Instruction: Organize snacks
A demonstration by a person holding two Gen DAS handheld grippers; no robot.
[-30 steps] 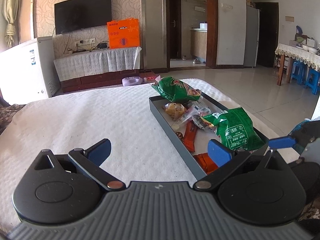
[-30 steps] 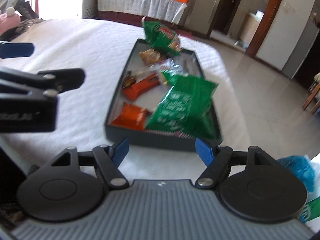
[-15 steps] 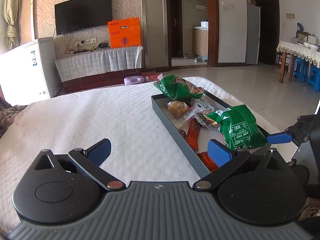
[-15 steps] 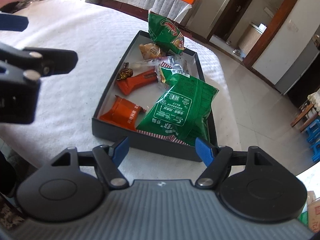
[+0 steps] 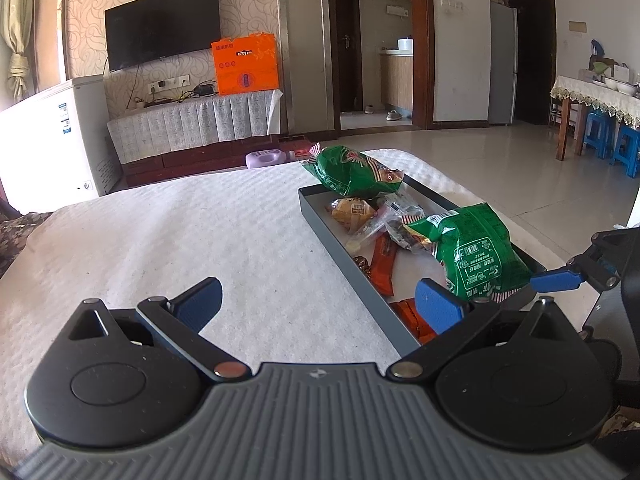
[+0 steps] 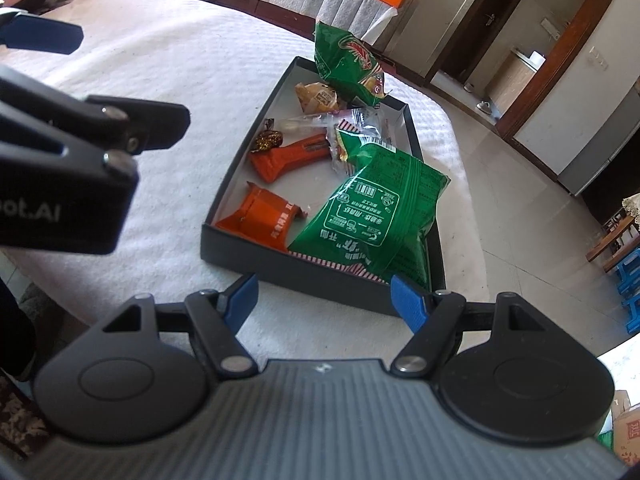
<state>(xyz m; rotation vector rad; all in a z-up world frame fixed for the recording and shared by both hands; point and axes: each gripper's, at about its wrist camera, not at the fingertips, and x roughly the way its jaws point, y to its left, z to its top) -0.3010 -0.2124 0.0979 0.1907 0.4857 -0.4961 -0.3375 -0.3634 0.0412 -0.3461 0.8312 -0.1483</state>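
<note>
A dark, shallow tray [image 6: 236,240] of snacks sits on a table covered with a white textured cloth [image 5: 180,240], and both handheld grippers hover at its near end. The left gripper [image 5: 318,304] is held just outside the tray's long left wall, its blue-padded jaws spread wide apart with nothing between them. The right gripper [image 6: 324,300] hangs just short of the tray's near wall, its jaws also standing apart and empty. Inside the tray, a large green chip bag [image 6: 376,216] fills the near right corner, with a crumpled orange packet [image 6: 264,216] beside it in the near left corner. Toward the middle lie a second orange wrapper [image 6: 292,156], a small gold-foil candy [image 6: 269,139] and a clear plastic packet [image 6: 320,122]. A yellow-wrapped pastry [image 6: 316,98] lies farther back, and a second green bag [image 6: 346,66] rests tilted over the tray's far wall.
</note>
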